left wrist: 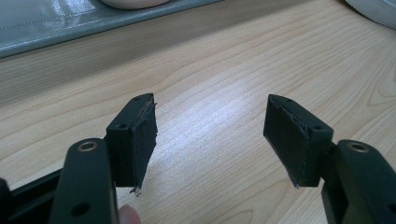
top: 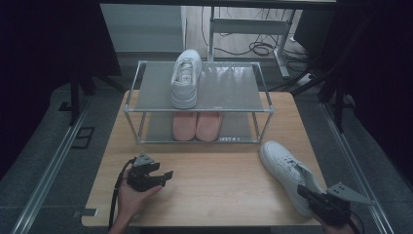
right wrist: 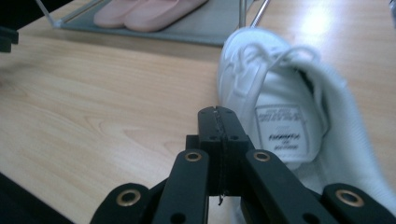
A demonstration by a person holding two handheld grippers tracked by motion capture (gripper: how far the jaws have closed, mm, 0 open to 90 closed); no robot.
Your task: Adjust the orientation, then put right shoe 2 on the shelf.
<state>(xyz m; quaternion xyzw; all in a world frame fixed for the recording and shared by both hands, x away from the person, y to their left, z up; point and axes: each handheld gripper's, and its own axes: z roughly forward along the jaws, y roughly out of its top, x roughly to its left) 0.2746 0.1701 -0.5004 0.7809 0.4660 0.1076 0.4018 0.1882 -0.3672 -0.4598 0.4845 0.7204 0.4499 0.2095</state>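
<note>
A white sneaker (top: pixel 287 173) lay on the near right part of the wooden table (top: pixel 219 185), its toe toward the shoe rack (top: pixel 199 100) and its heel toward the person. The right gripper (top: pixel 306 193), held in a hand at the table's near right corner, sat just at the sneaker's heel collar. In the right gripper view its black jaws were pressed flat together with nothing between them, just left of the shoe's open collar, where the tongue label (right wrist: pixel 284 133) and laces (right wrist: pixel 261 58) faced the camera; whether the jaw tips touched the shoe could not be told.

The left gripper (top: pixel 165 176) rested in the person's left hand (top: pixel 131 195) on the near left part of the table, well apart from the sneaker. In the left gripper view its jaws stood spread wide over bare wood, holding nothing, with a fingertip (left wrist: pixel 128 215) showing at the bottom edge.

Behind both grippers, the two-tier metal shoe rack stood across the middle of the table. A second white sneaker (top: pixel 186 78) sat on its top shelf, toe pointing away from the person. A pair of pink slippers (top: pixel 197 126) lay side by side on the lower shelf.
</note>
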